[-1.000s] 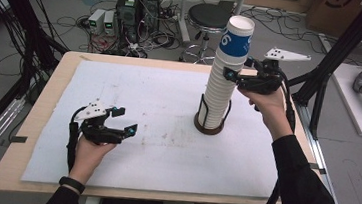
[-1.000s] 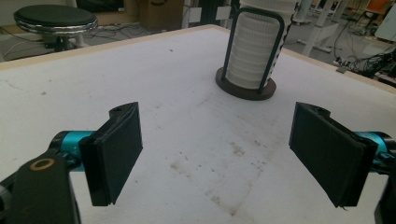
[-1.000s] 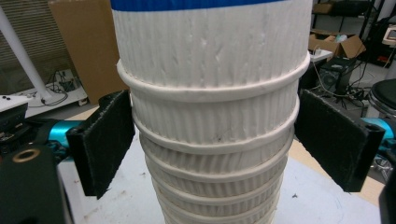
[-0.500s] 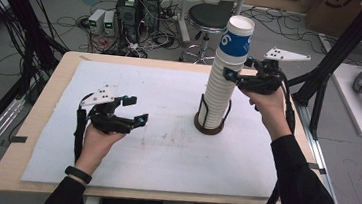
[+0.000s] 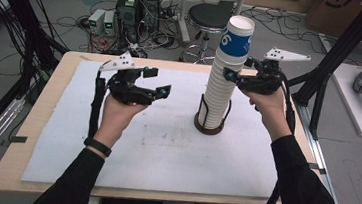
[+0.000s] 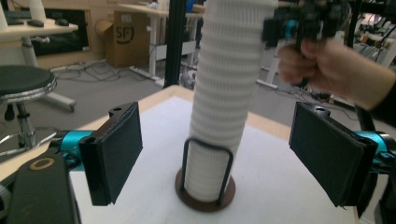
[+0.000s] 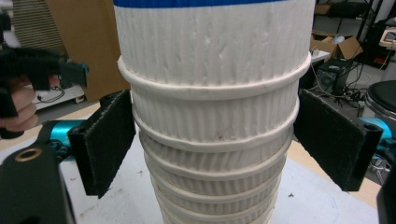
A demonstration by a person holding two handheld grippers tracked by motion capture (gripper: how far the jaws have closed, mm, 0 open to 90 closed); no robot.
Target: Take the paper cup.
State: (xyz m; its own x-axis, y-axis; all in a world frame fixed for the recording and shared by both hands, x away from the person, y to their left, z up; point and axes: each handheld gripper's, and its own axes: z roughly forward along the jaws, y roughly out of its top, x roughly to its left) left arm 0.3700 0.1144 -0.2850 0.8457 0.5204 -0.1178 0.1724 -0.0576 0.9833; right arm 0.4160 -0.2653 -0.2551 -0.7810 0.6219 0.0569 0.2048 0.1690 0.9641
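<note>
A tall stack of white ribbed paper cups [image 5: 223, 81], its top cup banded blue, stands in a dark wire holder [image 5: 209, 127] on the white mat. My right gripper [image 5: 232, 71] is at the stack's upper part, and in the right gripper view its pads [image 7: 105, 140] press both sides of the cup stack [image 7: 215, 116]. My left gripper [image 5: 158, 82] hovers open above the mat, left of the stack, with nothing between its pads. In the left gripper view the stack [image 6: 229, 93] and holder [image 6: 205, 193] stand ahead of my left gripper [image 6: 219, 154].
The white mat [image 5: 164, 150] covers most of the wooden table [image 5: 41, 119]. A black stool [image 5: 210, 17] and computer boxes [image 5: 138, 7] sit on the floor beyond the far edge. Black frame posts [image 5: 339, 52] rise at the right.
My left gripper has risen off the mat and moved right and farther away, toward the stack. The right gripper and the stack have not moved.
</note>
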